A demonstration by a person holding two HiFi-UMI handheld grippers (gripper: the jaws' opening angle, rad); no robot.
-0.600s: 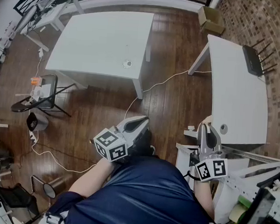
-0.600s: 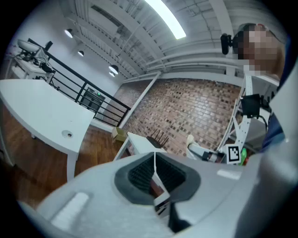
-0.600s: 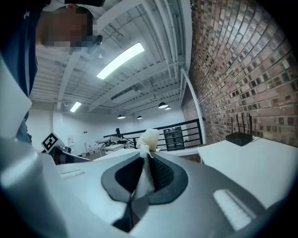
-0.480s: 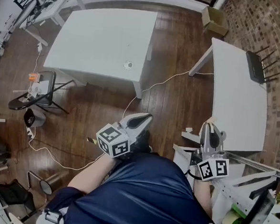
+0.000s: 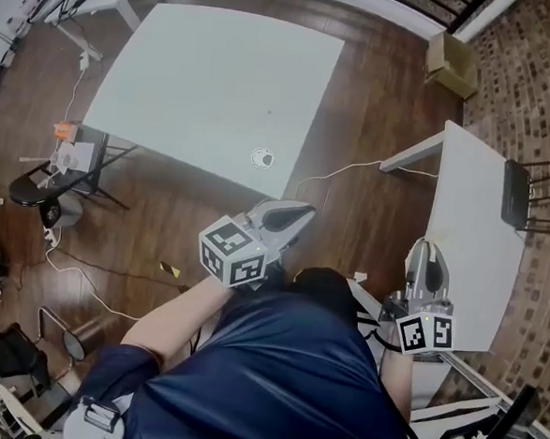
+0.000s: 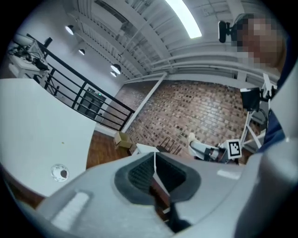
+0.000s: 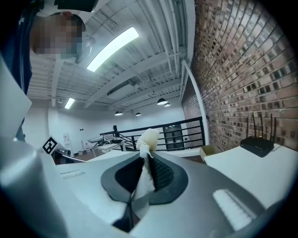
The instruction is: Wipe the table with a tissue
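The right tool (image 7: 145, 157) is clamped on the tissue (image 7: 148, 137). A white strip runs down between the jaws, and a crumpled wad stands out past their tips. In the head view this tool (image 5: 426, 247) is at the near left edge of the side bench (image 5: 476, 228). Whether it is over the top or just off it is hard to tell from that angle. A black router (image 5: 516, 195) sits at the far side of that bench, well apart from the tissue.

The left tool (image 6: 154, 159) has its jaws together with nothing between them. It (image 5: 304, 212) hangs over the wooden floor (image 5: 367, 108), pointing towards the near corner of the big bench (image 5: 200, 77). A round grommet (image 5: 261, 158) is set in that bench's top near the corner. A white cable (image 5: 339, 173) trails over the floor between the two benches.
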